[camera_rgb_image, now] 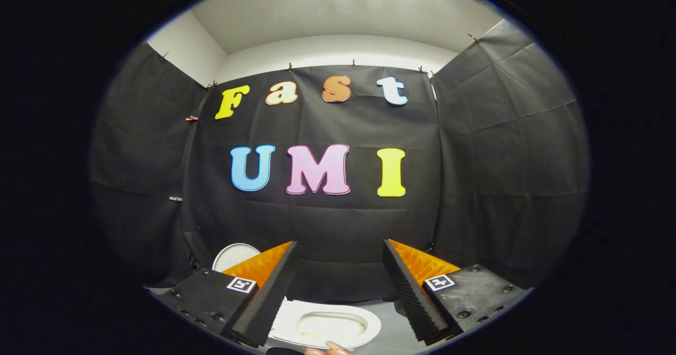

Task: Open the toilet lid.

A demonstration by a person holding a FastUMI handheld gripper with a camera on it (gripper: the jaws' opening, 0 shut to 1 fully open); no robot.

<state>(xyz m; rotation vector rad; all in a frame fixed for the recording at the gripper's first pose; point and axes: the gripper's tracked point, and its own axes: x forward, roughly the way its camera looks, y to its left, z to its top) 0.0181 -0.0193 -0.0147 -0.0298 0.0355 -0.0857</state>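
Already the small white toilet (327, 327) at the bottom centre of the frame appears open: its oval bowl looks empty, and a round white lid (233, 254) stands raised at lower left, behind the left finger. So little seems left. The tool (338, 291) is spread wide, holding nothing. A fingertip (330, 348) touches the rim's near edge.
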